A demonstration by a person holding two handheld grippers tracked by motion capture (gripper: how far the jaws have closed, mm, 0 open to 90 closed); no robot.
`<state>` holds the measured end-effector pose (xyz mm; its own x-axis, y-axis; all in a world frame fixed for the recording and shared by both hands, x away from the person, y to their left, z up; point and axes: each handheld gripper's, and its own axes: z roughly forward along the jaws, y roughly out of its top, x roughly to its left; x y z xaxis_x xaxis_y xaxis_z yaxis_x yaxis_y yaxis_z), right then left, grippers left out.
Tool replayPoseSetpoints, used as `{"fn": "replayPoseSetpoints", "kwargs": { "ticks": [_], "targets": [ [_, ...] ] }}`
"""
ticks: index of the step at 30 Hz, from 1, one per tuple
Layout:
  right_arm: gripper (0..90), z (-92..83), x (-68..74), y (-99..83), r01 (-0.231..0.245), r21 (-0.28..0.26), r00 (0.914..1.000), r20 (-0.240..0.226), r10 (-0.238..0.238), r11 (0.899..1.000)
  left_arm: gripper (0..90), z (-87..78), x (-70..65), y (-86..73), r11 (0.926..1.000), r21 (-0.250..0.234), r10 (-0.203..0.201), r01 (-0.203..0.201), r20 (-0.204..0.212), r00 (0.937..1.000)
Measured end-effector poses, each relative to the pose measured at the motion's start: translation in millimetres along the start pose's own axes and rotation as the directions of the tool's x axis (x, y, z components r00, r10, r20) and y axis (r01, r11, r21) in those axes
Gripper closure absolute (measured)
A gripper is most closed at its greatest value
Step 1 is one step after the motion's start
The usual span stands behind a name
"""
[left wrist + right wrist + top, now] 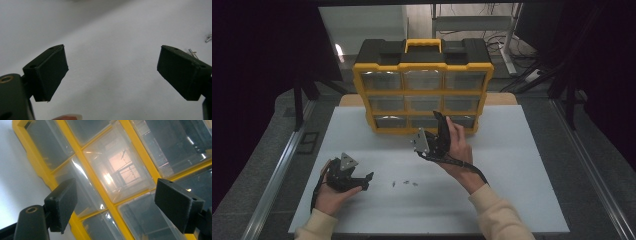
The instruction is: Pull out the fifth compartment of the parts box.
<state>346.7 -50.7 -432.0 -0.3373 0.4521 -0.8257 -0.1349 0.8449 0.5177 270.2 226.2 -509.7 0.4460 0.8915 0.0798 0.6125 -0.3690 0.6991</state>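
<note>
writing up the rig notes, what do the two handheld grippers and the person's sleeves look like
Both the left gripper and the right gripper are black, each with two flat rectangular jaw pads with small holes, a grey three-cornered plate on top and a thin black cable trailing toward the wrist. The sleeves are cream-coloured with ribbed cuffs.

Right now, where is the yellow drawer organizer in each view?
High view: yellow drawer organizer stands upright at the table's far edge, top centre.
Left gripper view: not in it.
Right gripper view: its clear drawers lie just beyond the open jaws.
Shared landmark: the white tabletop.
</note>
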Motion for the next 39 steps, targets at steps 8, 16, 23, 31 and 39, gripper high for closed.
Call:
{"fn": "replayPoseSetpoints", "kwargs": {
  "ticks": [8, 16, 23, 31, 39],
  "targets": [
    [19.0, 7.3, 0.7, 3.6, 0.006, 0.010, 1.0000, -0.002, -0.006, 1.000, 10.1, -1.3, 1.0, -0.1, 1.0000, -0.004, -0.004, 0.004, 0.003, 1.0000],
    [20.0, 13.8, -2.1, 5.0, 0.009, 0.007, 0.9998, 0.016, -0.009, 1.000, 10.1, -1.3, 0.7, 0.0, 1.0000, -0.005, -0.004, 0.004, 0.005, 1.0000],
    [20.1, 20.1, -3.9, 3.9, 0.013, 0.020, 0.9997, 0.023, -0.013, 1.000, 10.1, -1.7, 1.0, 0.1, 1.0000, -0.001, 0.000, 0.000, 0.006, 1.0000],
    [20.3, 26.6, -3.9, 1.8, 0.011, 0.031, 0.9995, 0.028, -0.012, 0.999, 10.1, -1.3, 1.3, -0.1, 1.0000, 0.000, -0.002, 0.002, 0.006, 1.0000],
    [20.5, 32.1, -1.2, 3.1, 0.028, 0.038, 0.9990, 0.032, -0.029, 0.999, 10.1, -1.1, 1.3, -0.1, 1.0000, 0.003, 0.003, -0.003, 0.006, 1.0000]
  ]
}}
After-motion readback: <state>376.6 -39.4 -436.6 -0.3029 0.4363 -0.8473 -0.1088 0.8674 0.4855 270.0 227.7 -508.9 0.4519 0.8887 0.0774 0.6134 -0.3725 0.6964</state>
